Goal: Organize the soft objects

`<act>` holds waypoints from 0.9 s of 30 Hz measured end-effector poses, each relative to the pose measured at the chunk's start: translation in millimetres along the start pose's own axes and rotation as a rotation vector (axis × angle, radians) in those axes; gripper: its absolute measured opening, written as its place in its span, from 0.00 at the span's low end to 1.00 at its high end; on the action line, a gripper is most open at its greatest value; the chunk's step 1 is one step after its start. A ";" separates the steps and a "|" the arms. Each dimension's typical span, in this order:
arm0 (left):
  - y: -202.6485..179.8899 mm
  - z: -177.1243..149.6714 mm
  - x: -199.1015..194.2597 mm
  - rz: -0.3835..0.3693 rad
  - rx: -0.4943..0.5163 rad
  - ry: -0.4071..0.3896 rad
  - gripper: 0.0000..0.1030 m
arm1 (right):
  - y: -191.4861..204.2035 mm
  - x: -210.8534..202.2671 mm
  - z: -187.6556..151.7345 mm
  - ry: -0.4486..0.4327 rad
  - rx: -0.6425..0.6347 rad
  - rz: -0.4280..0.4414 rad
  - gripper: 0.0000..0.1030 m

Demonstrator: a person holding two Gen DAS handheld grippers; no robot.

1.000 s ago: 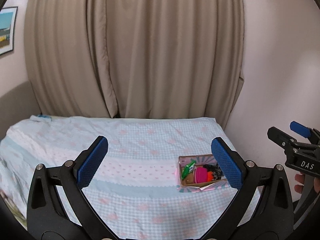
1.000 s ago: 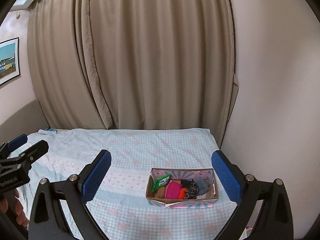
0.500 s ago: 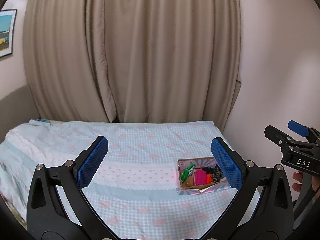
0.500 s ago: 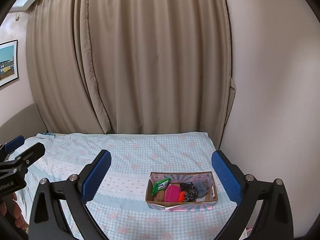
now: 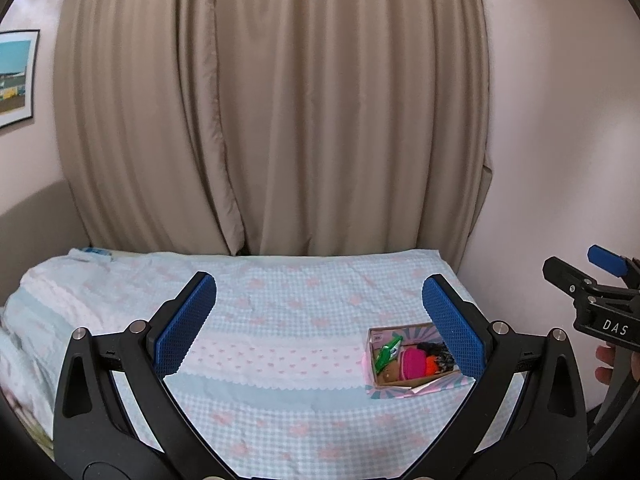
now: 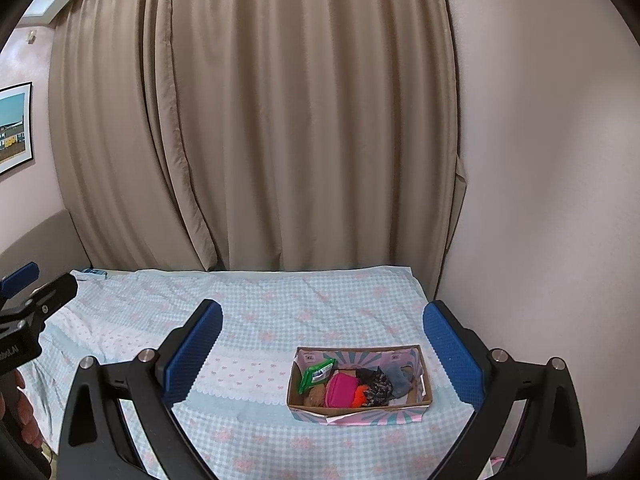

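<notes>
A small cardboard box (image 6: 425, 396) with a pink and teal patterned outside sits on the bed near its right edge; it also shows in the left wrist view (image 5: 371, 350). Inside lie soft items: a green packet (image 6: 318, 374), a pink pouch (image 6: 342, 390), an orange piece (image 6: 361, 396), a dark patterned cloth (image 6: 376, 386) and a grey cloth (image 6: 400, 378). My left gripper (image 5: 318, 326) is open and empty, held above the bed, well back from the box. My right gripper (image 6: 322, 348) is open and empty, also back from the box.
The bed (image 5: 280, 300) has a light blue checked cover with pink marks. Beige curtains (image 5: 272, 120) hang behind it. A pale wall (image 6: 540, 200) runs close along the bed's right side. A framed picture (image 5: 14, 80) hangs on the left wall.
Both grippers have drawn back and tilted up a little; the box sits lower and smaller in both views. Both stay open and empty.
</notes>
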State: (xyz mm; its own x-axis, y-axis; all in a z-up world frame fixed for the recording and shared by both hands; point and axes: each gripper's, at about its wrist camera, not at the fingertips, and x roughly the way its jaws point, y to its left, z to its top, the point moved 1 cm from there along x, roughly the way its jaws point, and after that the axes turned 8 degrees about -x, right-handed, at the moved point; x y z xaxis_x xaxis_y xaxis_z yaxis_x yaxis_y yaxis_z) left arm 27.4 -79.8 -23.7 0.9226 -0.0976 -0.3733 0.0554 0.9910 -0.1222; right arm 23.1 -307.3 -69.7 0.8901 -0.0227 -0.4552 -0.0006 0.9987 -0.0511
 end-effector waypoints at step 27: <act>1.9 3.2 2.3 0.014 -0.005 -0.013 1.00 | 1.2 8.7 6.0 -0.006 -0.001 0.001 0.97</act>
State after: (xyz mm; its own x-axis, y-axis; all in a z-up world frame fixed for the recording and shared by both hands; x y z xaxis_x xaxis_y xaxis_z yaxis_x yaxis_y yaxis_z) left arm 30.8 -77.9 -21.9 0.9280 -0.0825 -0.3632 0.0406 0.9918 -0.1214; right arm 33.6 -306.1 -68.3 0.8929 -0.0217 -0.4497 -0.0017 0.9987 -0.0516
